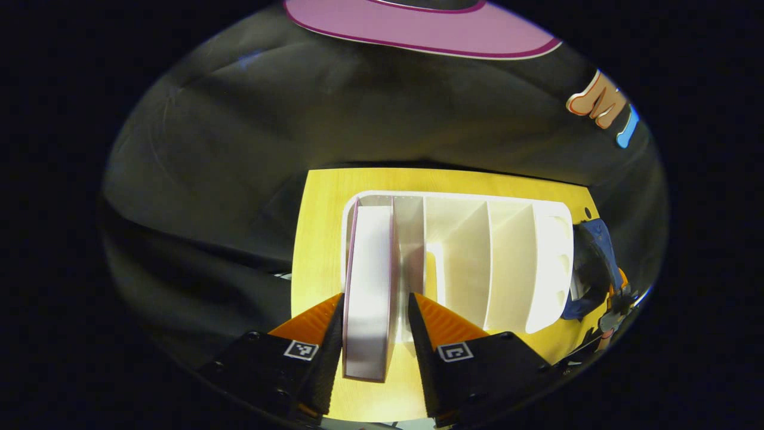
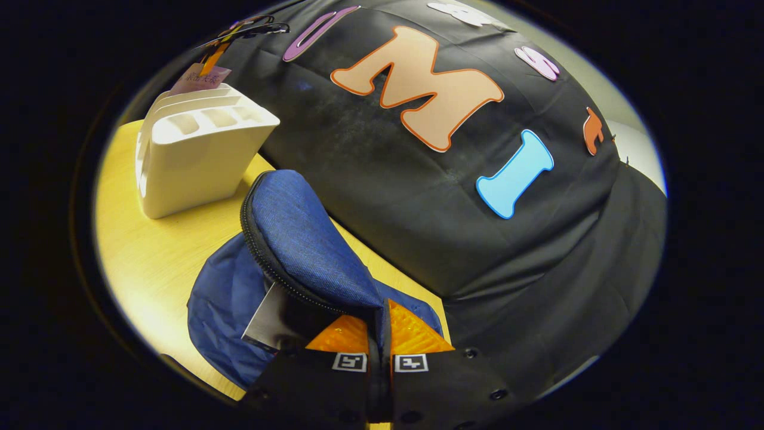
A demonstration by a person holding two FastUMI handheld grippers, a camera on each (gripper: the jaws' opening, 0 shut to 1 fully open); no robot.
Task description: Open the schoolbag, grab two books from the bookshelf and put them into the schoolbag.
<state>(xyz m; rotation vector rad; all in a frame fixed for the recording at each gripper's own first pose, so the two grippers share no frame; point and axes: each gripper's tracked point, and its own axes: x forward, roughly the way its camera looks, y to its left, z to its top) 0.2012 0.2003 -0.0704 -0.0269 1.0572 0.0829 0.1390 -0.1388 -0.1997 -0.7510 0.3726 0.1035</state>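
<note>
A white slotted bookshelf (image 1: pixel 513 263) stands on the yellow table (image 1: pixel 316 239). A book (image 1: pixel 370 286) with a purple cover edge stands in its leftmost slot, pulled partly toward me. My left gripper (image 1: pixel 377 295) straddles it: the left finger touches the book and a small gap shows at the right finger. In the right gripper view, my right gripper (image 2: pixel 382 322) is shut on the raised flap of the blue schoolbag (image 2: pixel 298 239), holding the bag open. A dark glossy book (image 2: pixel 271 322) lies inside it. The bookshelf (image 2: pixel 197 149) stands beyond, with the purple book (image 2: pixel 200 77) rising from it.
The black cloth wall (image 2: pixel 418 209) hangs close behind the table and bag. In the left gripper view the schoolbag (image 1: pixel 597 257) sits just right of the shelf. The other slots of the shelf hold nothing. Bare tabletop (image 2: pixel 149 257) lies between shelf and bag.
</note>
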